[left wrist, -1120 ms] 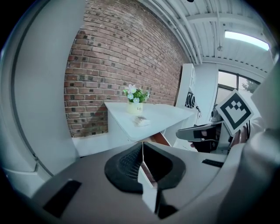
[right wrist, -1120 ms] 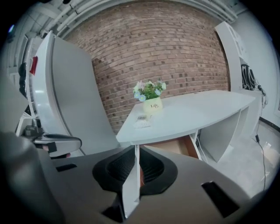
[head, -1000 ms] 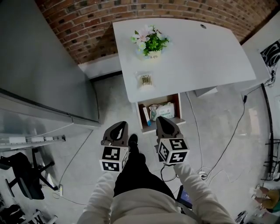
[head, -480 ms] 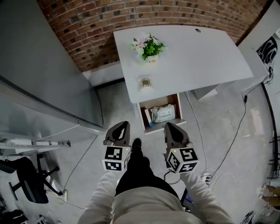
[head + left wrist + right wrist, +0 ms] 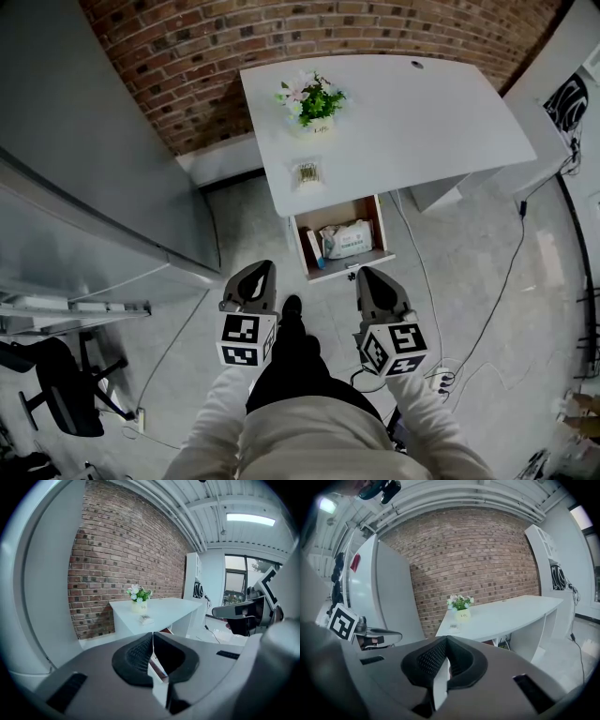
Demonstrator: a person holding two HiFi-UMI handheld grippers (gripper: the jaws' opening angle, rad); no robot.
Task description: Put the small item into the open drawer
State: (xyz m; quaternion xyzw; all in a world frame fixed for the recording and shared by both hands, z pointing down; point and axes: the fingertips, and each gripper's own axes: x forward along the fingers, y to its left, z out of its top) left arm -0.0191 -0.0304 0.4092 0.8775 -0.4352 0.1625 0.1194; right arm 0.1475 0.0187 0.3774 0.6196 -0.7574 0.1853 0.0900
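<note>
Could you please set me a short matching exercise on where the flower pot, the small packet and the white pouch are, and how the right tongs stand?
Things:
1. flower pot
2. small packet
3. white pouch
4. right tongs

Places or states:
A. inside the open drawer
B. shut, nothing between the jaws
C. near the front edge of the desk, above the drawer
D. farther back on the desk, toward the brick wall

Pairs: 1-D, 2-C, 3-A, 4-B.
</note>
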